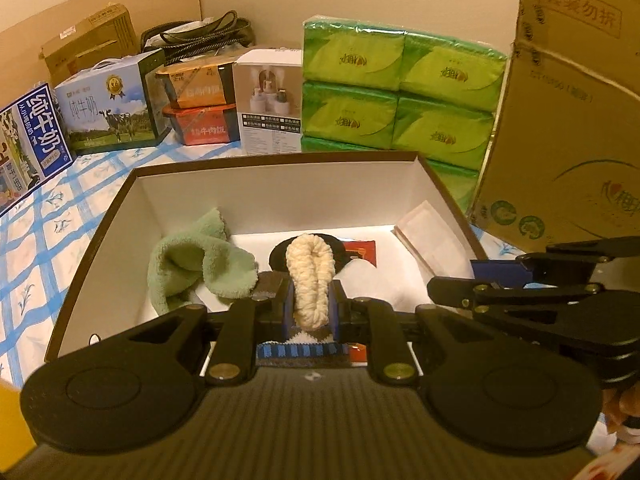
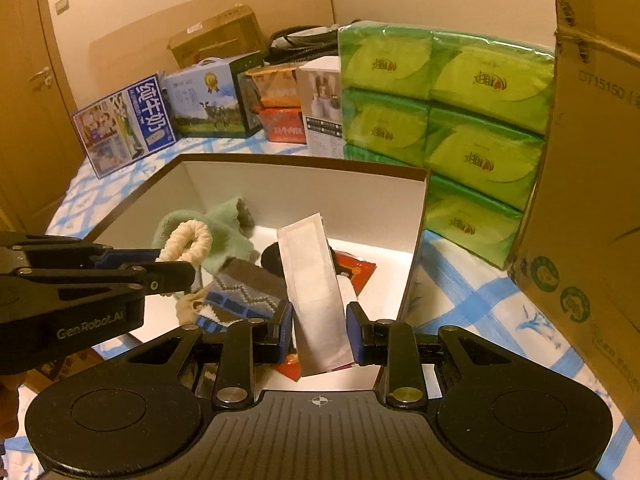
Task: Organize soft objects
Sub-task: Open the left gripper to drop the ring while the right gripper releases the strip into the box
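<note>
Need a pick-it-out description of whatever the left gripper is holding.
Start at the white-lined box in front of the green tissue packs. Over it, the left gripper pinches a cream scrunchie, a ribbed fuzzy loop, unlike the flat green cloth beside it.

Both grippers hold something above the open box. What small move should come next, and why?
Probably lower the left gripper slightly and release: its fingers clamp the cream scrunchie already over the box, beside the green towel. The right gripper holds its white packet there too.

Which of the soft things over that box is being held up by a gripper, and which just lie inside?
The cream braided loop, pinched in the left gripper. The green towel and patterned knit piece lie loose in the box.
</note>
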A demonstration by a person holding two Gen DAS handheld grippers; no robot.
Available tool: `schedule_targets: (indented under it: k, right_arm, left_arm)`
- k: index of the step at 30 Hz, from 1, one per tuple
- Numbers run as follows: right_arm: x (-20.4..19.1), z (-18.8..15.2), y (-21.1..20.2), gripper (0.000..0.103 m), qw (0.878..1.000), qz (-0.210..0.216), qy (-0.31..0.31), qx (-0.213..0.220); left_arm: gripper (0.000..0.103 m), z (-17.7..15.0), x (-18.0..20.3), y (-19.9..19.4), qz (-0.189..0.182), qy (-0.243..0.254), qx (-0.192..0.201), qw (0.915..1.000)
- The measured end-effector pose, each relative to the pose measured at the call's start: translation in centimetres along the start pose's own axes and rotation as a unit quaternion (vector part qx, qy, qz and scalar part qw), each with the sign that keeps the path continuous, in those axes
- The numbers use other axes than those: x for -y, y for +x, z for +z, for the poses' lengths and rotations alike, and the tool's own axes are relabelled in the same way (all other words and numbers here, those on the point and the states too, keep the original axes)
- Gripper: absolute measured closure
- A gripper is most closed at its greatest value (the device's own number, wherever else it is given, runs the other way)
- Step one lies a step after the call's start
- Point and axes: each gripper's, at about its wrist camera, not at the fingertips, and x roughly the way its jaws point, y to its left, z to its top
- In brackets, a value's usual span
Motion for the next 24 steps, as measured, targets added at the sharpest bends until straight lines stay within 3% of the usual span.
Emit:
schedule_targets:
  k: [8, 10, 14, 24]
  right_arm:
    - [0.1, 0.1, 0.8, 0.072, 1.000, -0.009, -0.012, -0.007]
    - [0.1, 0.0, 1.0, 0.056, 1.000, -0.012, -0.015, -0.010]
    - [0.1, -0.2, 0.7, 0.049, 1.000, -0.004, -0.017, 0.003]
    - [0.1, -0.5, -0.2, 0.048, 1.000, 0.003, -0.014, 0.010]
  left_arm:
    - [0.084, 0.3, -0.2, 1.4, 0.004, -0.007, -0.010, 0.9999]
    - [0.082, 0.2, -0.1, 1.5, 0.005, -0.011, -0.011, 0.9999]
    - [0.080, 0.1, -0.3, 1.8, 0.008, -0.022, -0.016, 0.9996]
    - [0.056, 0.2, -1.5, 2.3, 0.002, -0.070, -0.028, 0.9971]
